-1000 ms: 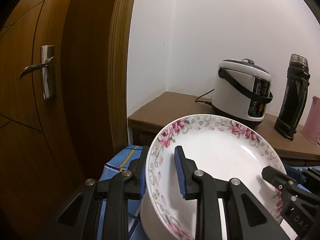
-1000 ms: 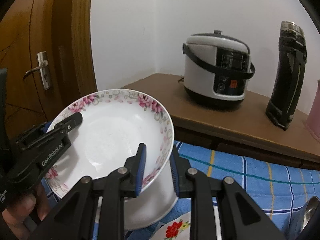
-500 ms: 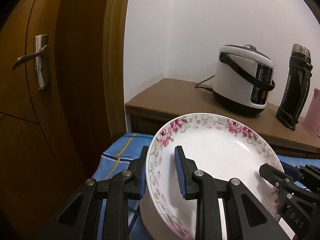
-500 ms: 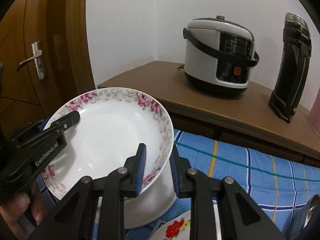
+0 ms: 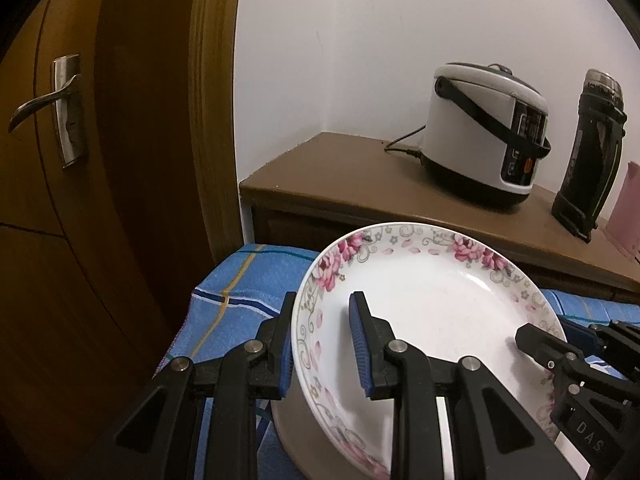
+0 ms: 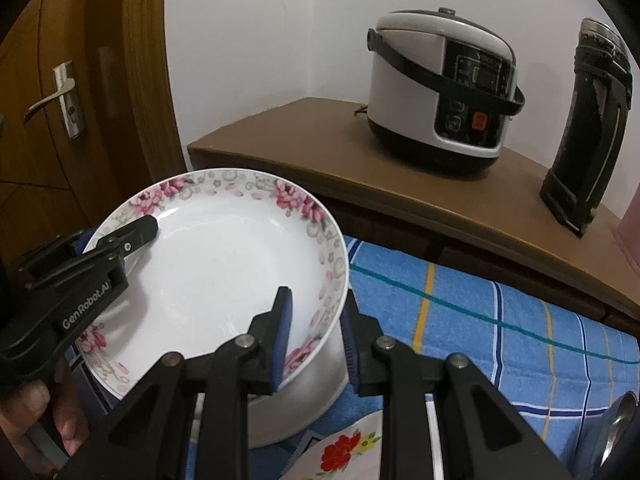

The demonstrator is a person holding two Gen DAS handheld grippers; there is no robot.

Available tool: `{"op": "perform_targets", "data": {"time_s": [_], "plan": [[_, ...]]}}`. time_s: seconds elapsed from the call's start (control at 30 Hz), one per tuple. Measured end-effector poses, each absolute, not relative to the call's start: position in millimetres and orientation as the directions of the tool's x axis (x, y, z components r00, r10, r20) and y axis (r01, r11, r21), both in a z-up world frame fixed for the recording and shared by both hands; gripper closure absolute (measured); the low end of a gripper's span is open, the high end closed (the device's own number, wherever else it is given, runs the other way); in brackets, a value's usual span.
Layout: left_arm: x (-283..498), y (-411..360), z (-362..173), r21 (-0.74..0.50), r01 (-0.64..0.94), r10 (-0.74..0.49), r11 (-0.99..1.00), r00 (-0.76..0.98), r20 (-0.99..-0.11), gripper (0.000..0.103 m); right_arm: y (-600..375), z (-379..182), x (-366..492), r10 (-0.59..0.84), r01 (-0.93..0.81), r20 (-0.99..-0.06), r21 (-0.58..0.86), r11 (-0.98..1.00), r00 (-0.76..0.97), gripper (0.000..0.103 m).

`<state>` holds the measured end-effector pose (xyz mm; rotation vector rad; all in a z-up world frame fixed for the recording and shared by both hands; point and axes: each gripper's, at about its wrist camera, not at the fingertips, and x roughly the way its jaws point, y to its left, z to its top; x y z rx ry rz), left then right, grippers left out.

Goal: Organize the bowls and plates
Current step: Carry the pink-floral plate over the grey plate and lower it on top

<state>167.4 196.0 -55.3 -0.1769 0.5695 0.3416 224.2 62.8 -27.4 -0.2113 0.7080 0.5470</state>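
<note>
A white plate with a pink flower rim (image 5: 432, 308) (image 6: 216, 272) is held between both grippers above a plain white bowl (image 6: 296, 404) (image 5: 296, 432) on the blue checked cloth. My left gripper (image 5: 323, 346) is shut on the plate's left rim. My right gripper (image 6: 316, 346) is shut on its right rim. The plate sits just over the bowl; whether it touches is unclear. Another dish with a red flower print (image 6: 344, 452) lies at the front, partly hidden.
A brown side table (image 6: 320, 148) behind the cloth carries a white rice cooker (image 6: 440, 88), a black flask (image 6: 588, 128) and something pink at the right edge. A wooden door (image 5: 68, 160) stands at the left. A metal spoon (image 6: 616, 432) lies at the right.
Both grippers and the plate have moved down towards the bowl and cloth; the cooker and side table sit higher and larger in the views. The grips have not changed.
</note>
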Motion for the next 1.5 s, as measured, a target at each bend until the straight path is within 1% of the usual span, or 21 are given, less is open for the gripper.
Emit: {"op": "perform_targets", "data": {"time_s": [0.17,0.7,1.07,1.5], "plan": [[171.6,197.6,-61.5,-0.08,-0.353,0.242,0.932,0.772,-0.587,0.075,64.0,-27.3,226.7,0.386,-0.539,-0.683,-0.015,0.842,0.62,0.079],[182.7,195.9,-73.4,-0.07,-0.327,0.206,0.942,0.734,-0.647,0.075,67.2,-34.3,231.6,0.34,-0.534,-0.72,-0.05,0.844,0.605,0.079],[188.7,198.4,-79.4,-0.064,-0.332,0.199,0.941,0.696,-0.69,0.075,72.3,-35.7,234.6,0.314,-0.548,-0.753,-0.074,0.833,0.579,0.079],[192.4,203.4,-83.1,-0.095,-0.337,0.172,0.937,0.679,-0.713,0.074,75.9,-35.1,238.0,0.291,-0.565,-0.773,-0.103,0.819,0.564,0.078]]}}
